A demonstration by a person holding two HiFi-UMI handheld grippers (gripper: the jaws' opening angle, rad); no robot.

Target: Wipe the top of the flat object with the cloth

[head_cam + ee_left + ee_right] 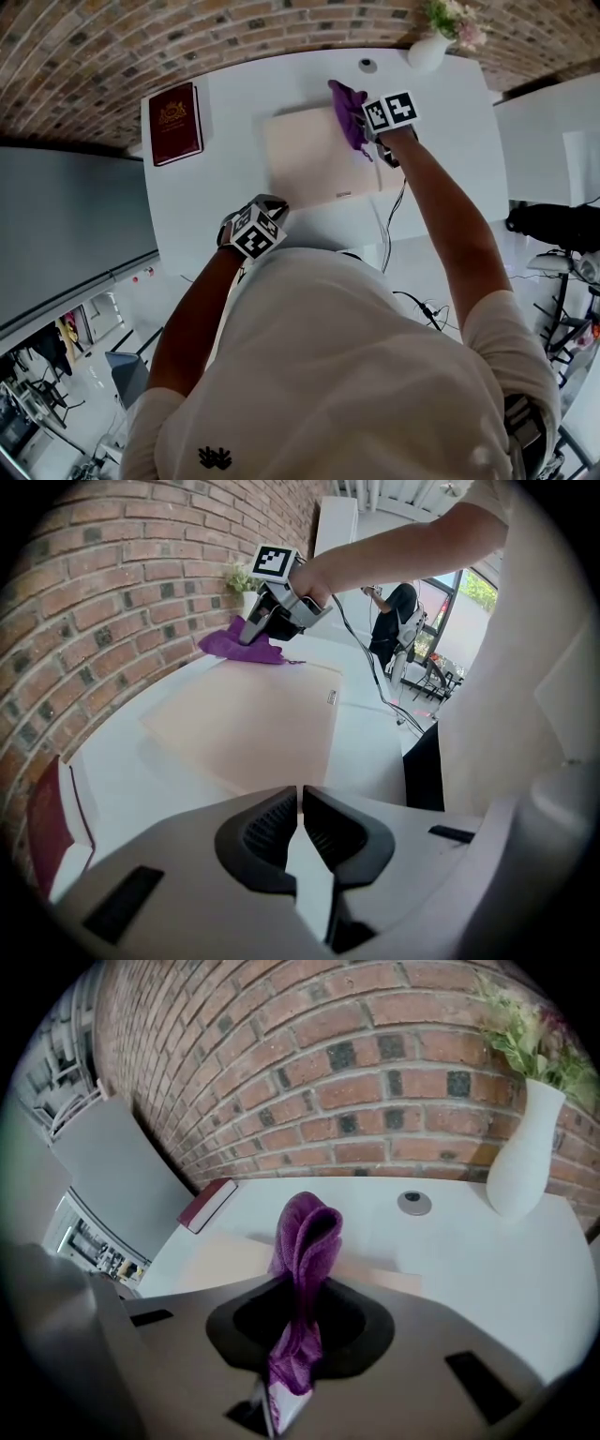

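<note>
A flat pale beige board (pixel 314 155) lies on the white table (pixel 187 216); it also shows in the left gripper view as the board (pixel 248 728). My right gripper (pixel 367 131) is shut on a purple cloth (pixel 349 111) over the board's far right corner. The cloth (pixel 305 1269) stands folded between its jaws, and the cloth (pixel 242 644) touches the board's far edge. My left gripper (pixel 272 208) hovers by the board's near left corner, jaws together with nothing between them (pixel 301 827).
A dark red book (pixel 175 122) lies at the table's far left. A white vase with flowers (pixel 433 42) and a small round cap (pixel 367 65) stand at the back by the brick wall. A cable (pixel 386 234) hangs off the near edge.
</note>
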